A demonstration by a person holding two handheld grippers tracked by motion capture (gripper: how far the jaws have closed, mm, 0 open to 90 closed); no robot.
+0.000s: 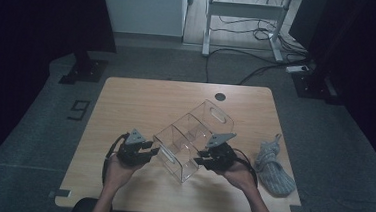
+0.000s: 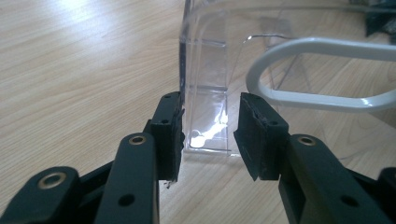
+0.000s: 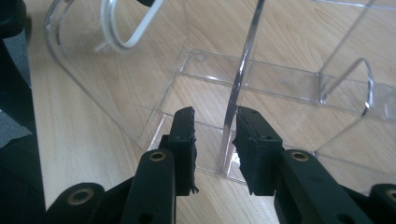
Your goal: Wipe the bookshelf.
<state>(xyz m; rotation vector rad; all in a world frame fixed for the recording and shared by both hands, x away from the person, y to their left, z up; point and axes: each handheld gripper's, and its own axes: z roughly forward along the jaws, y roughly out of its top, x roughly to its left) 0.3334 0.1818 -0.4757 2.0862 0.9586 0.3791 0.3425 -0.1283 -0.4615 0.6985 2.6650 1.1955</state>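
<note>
Fingers of the left gripper (image 2: 210, 135) stood narrowly parted around a corner wall of the clear organizer (image 1: 194, 136), lying diagonally mid-table (image 1: 126, 101). Across it, the right gripper (image 3: 215, 144) straddled a side wall, jaws slightly apart. Farther right lay a grey sock (image 1: 274, 167).

Both forearms enter from below; left gripper (image 1: 149, 150) and right gripper (image 1: 201, 158) angled inward, jaws parted.

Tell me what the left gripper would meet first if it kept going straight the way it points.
The left gripper points at the corner wall of the clear plastic organizer, which already sits between its open jaws. Pushing on, the wall would likely meet the jaw base first; exact depth is unclear.
</note>
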